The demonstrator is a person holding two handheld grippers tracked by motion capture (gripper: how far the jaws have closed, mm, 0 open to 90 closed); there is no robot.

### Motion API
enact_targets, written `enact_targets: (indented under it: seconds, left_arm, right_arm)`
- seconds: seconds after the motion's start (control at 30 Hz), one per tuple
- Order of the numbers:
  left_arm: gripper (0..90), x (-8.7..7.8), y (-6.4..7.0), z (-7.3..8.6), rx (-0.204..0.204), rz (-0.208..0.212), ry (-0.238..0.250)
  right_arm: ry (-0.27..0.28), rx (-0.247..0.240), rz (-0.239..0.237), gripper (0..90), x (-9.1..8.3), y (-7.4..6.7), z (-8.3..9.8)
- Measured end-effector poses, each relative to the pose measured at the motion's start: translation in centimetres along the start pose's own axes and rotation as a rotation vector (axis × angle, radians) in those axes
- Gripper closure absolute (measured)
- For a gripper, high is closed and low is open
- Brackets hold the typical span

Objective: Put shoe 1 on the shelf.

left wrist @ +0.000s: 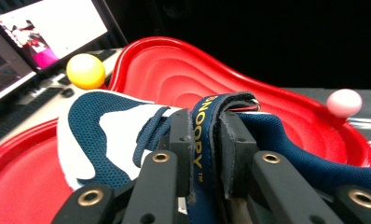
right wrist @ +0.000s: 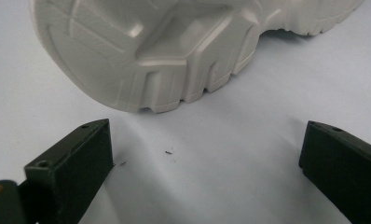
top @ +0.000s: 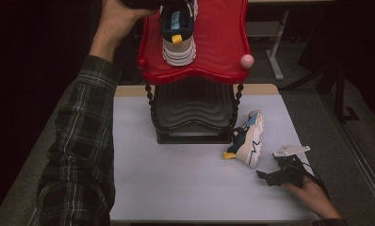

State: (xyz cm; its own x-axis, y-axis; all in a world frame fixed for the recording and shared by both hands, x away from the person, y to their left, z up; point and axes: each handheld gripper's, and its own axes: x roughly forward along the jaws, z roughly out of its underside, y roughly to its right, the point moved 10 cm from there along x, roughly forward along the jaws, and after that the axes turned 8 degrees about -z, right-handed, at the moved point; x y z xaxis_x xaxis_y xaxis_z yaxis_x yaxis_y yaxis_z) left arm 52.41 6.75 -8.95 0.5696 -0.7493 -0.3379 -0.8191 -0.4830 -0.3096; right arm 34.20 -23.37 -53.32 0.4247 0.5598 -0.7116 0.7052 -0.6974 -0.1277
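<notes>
left tongs pinch the soft strap of our sneaker on the red rack shelf; it seems light and floppy, so grip firmly. right tongs spread by the second sneaker.

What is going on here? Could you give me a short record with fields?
Work in hand: putting a pair of shoes on a rack
Rack: two-tier plastic shoe rack, red top tray, black lower shelf
First shoe: navy and white sneaker on the red tray
Left gripper: shut on that sneaker's navy strap
Second shoe: matching sneaker on its side on the white table, beside the rack
Right gripper: open, facing its pale sole, not touching
</notes>
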Motion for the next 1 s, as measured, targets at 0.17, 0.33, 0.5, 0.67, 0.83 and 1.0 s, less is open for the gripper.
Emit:
enact_targets:
  seconds: [0.17,0.33,0.5,0.67,0.83,1.0]
  left_arm:
    - [55.0,-0.1,-0.1,0.4,-0.046,0.021,-0.010]
    - [36.8,-0.6,0.2,0.6,-0.075,0.030,0.002]
    - [27.8,-2.0,0.8,0.8,-0.099,0.051,0.019]
    - [21.5,-3.6,1.7,1.8,-0.120,0.056,-0.001]
    - [16.0,-5.3,2.4,2.9,-0.135,0.054,-0.014]
    - [14.7,-7.4,3.6,5.2,-0.146,0.046,-0.039]
  right_arm:
    - [0.000,0.000,0.000,2.1,0.0,0.0,0.0]
    - [0.000,0.000,0.000,2.1,0.0,0.0,0.0]
    - [0.000,-0.001,0.000,2.1,0.0,0.0,0.0]
    - [-0.001,0.001,0.001,2.1,0.0,0.0,0.0]
    - [0.000,0.001,0.000,2.1,0.0,0.0,0.0]
    - [-0.001,0.001,0.001,2.1,0.0,0.0,0.0]
